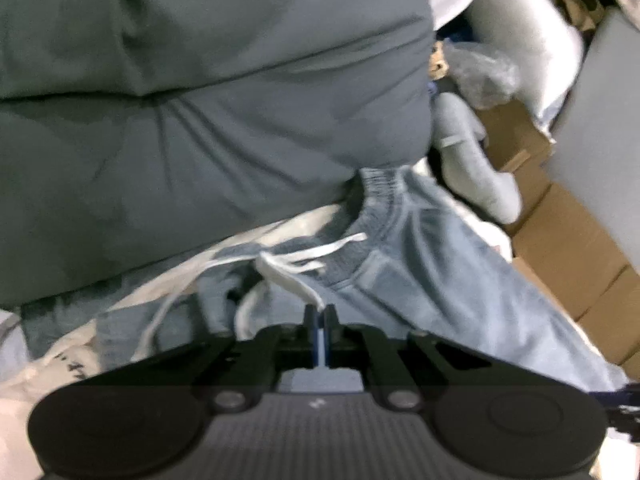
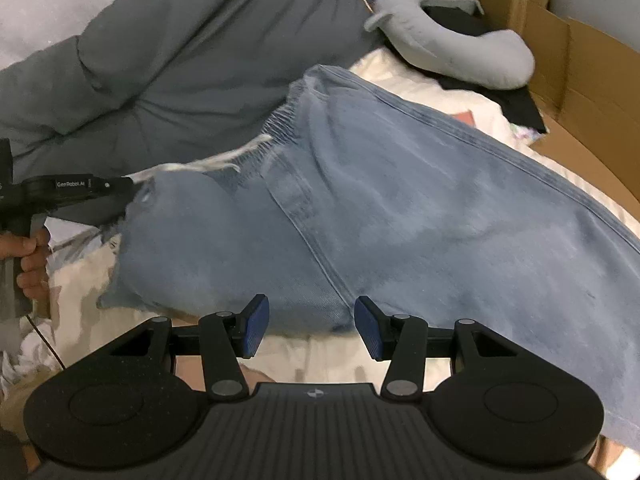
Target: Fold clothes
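On the bed, my left gripper (image 1: 319,312) is clamped on the jeans' (image 2: 400,200) waistband; my right gripper (image 2: 311,322) hangs open above them.

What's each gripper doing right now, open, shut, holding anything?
Left gripper: shut, at the jeans' waistband by the white drawstring; actual grip unclear.
Right gripper: open, holding nothing, at the jeans' near edge.

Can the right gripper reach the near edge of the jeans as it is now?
Probably yes: the right gripper is open, and the near edge of the jeans lies just ahead of its fingertips, with nothing between.
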Action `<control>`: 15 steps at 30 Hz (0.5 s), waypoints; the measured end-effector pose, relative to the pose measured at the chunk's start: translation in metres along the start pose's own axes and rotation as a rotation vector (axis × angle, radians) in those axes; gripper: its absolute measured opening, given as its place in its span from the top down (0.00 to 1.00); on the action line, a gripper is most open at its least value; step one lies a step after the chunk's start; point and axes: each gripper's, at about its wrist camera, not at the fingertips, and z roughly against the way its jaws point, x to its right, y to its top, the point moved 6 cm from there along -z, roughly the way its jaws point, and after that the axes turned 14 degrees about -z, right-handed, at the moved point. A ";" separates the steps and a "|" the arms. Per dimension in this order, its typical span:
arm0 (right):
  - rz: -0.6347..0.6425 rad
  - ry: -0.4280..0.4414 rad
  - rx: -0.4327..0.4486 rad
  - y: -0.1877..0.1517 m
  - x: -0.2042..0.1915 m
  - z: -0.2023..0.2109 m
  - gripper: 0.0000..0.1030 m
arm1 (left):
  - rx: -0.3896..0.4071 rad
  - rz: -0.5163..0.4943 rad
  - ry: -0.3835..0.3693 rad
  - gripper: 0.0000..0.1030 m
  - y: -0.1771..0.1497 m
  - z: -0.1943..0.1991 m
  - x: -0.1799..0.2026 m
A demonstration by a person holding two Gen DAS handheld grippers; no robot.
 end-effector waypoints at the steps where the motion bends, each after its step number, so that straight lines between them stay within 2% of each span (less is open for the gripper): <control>1: 0.001 0.006 0.004 0.002 -0.003 -0.001 0.47 | 0.006 -0.004 -0.015 0.98 0.003 0.000 0.005; 10: -0.018 0.029 0.011 0.004 -0.005 0.001 0.47 | 0.038 -0.052 -0.155 0.98 0.019 -0.004 0.059; 15: -0.031 0.033 0.011 0.001 -0.001 0.003 0.47 | 0.008 -0.079 -0.217 0.96 0.014 -0.011 0.089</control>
